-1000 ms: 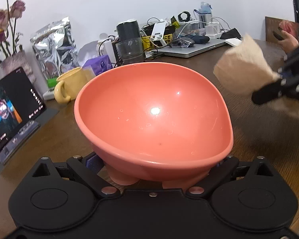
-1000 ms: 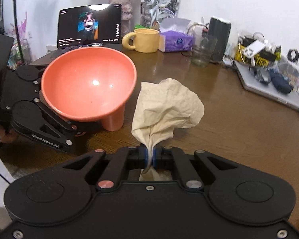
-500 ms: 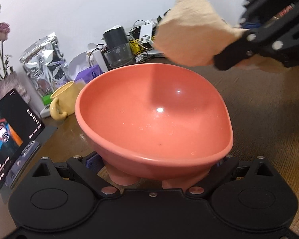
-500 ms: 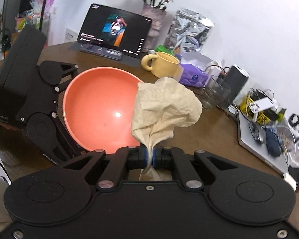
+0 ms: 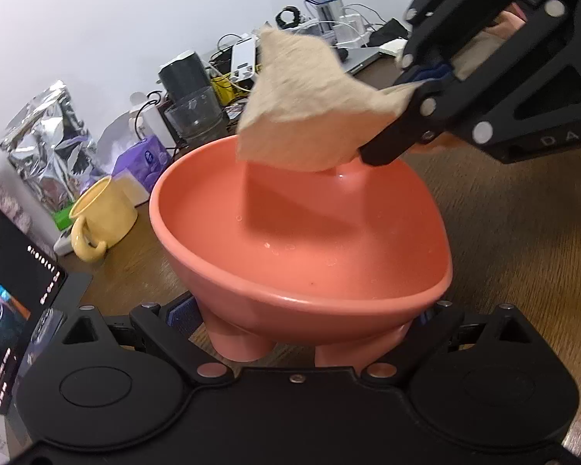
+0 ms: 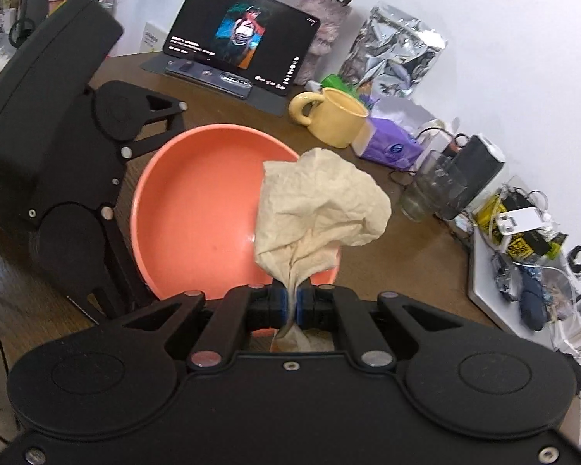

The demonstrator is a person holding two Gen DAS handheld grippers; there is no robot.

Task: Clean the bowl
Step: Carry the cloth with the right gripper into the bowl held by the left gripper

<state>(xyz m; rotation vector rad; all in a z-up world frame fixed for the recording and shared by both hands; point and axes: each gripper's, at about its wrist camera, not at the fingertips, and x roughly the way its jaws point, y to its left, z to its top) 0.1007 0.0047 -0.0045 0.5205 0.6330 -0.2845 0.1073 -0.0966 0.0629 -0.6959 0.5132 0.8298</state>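
A salmon-pink footed bowl (image 5: 302,240) is held off the wooden table (image 5: 523,232), with my left gripper (image 5: 302,317) shut on its foot. A few small droplets and specks dot its inside. My right gripper (image 6: 290,306) is shut on a crumpled beige paper towel (image 6: 317,209). In the left wrist view the towel (image 5: 302,116) hangs just over the bowl's far rim and casts a shadow on the inner wall. I cannot tell whether it touches the rim. In the right wrist view the bowl (image 6: 197,213) lies right below and ahead of the towel.
Behind the bowl stand a yellow mug (image 5: 104,217), a purple tissue pack (image 6: 391,147), a glass (image 5: 191,116) and a foil bag (image 5: 46,143). A lit tablet (image 6: 244,38) is propped at the back. A laptop (image 6: 495,310) with cables and clutter lies to the right.
The right gripper has carried the towel from beside the bowl up to over its far rim. Both views have rolled, and the bowl has stayed in the left gripper.
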